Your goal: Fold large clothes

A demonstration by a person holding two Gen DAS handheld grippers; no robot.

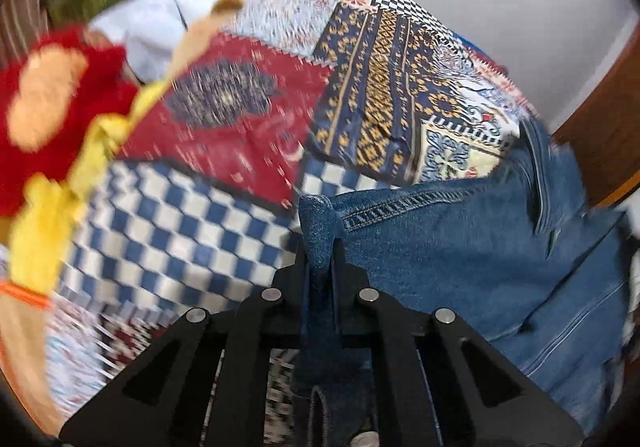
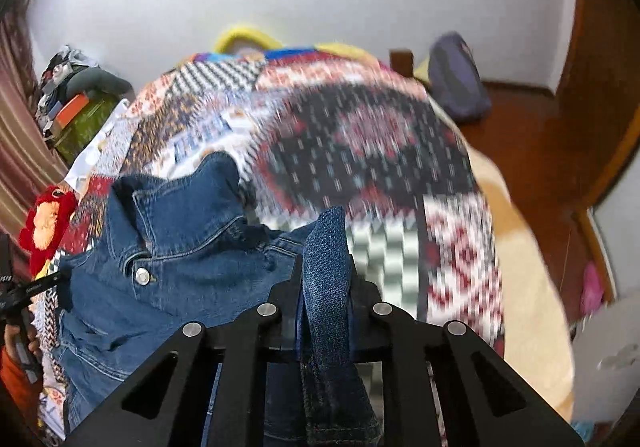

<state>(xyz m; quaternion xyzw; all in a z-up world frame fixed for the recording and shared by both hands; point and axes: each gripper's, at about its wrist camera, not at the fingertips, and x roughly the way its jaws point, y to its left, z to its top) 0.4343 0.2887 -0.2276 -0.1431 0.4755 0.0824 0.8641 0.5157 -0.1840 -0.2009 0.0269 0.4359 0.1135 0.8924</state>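
A blue denim jacket (image 1: 460, 247) lies bunched on a bed with a patchwork cover (image 1: 224, 135). My left gripper (image 1: 320, 243) is shut on a stitched hem edge of the jacket, which spreads to the right of it. In the right wrist view the jacket (image 2: 168, 247) shows its collar and a metal button, to the left of my right gripper (image 2: 326, 263). The right gripper is shut on a fold of the denim that sticks up between its jaws. The left gripper shows at the far left edge of the right wrist view (image 2: 24, 291).
A red and yellow plush toy (image 1: 52, 107) lies at the bed's left side. White cloth (image 1: 160, 19) and a pile of clutter (image 2: 76, 95) sit beyond it. The bed cover (image 2: 360, 135) fills the middle; wooden floor (image 2: 532, 151) and a purple bag (image 2: 458, 79) lie right.
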